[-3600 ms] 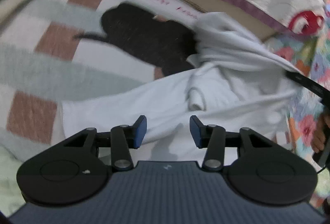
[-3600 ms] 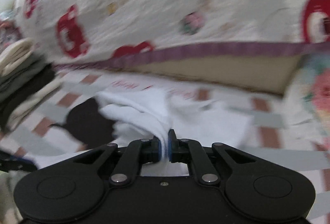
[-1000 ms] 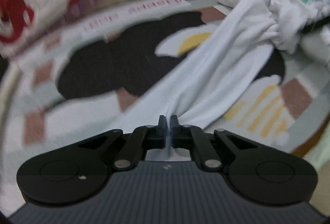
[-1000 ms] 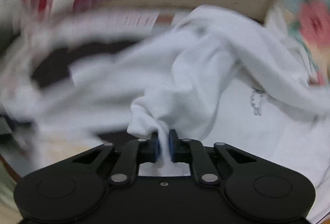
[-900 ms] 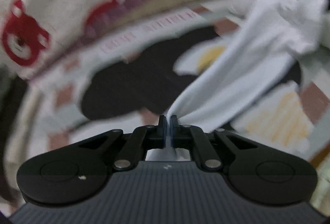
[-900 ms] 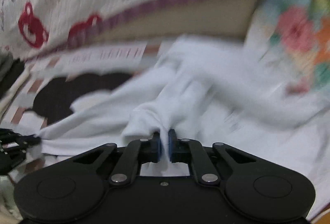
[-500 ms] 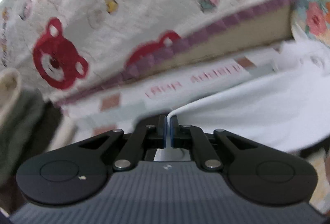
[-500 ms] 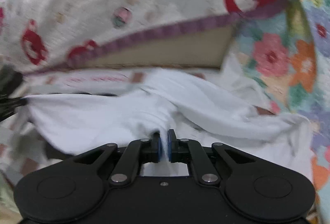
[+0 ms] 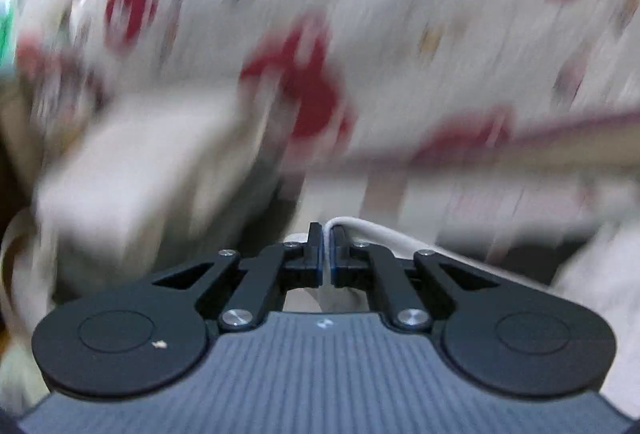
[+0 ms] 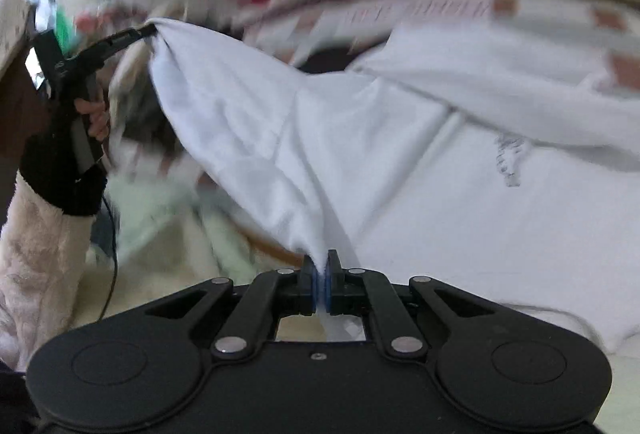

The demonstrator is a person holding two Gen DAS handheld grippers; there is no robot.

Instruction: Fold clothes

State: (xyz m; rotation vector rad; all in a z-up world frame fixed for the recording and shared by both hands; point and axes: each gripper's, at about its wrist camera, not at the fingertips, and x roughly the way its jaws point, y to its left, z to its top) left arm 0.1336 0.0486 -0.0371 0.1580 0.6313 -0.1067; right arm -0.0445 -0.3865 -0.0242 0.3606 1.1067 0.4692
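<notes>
- Pinching a bunched fold of the white garment [image 10: 400, 162] in my right gripper [image 10: 321, 284], pads pressed nearly together on the cloth.
- My left gripper [image 9: 326, 250] is also clamped tight, with a rolled white hem caught between its fingers [image 9: 315, 246].
- In the right wrist view that left gripper [image 10: 150, 30] sits up at the far left, gripping one corner, with a hand [image 10: 94, 118] on its handle and a fuzzy pale sleeve [image 10: 40, 254] below.
- The cloth hangs stretched between my two grips; its remainder drapes rightward over the checked blanket [image 10: 560, 10].
- Behind lies a blurred quilt with red bears [image 9: 304, 82].
</notes>
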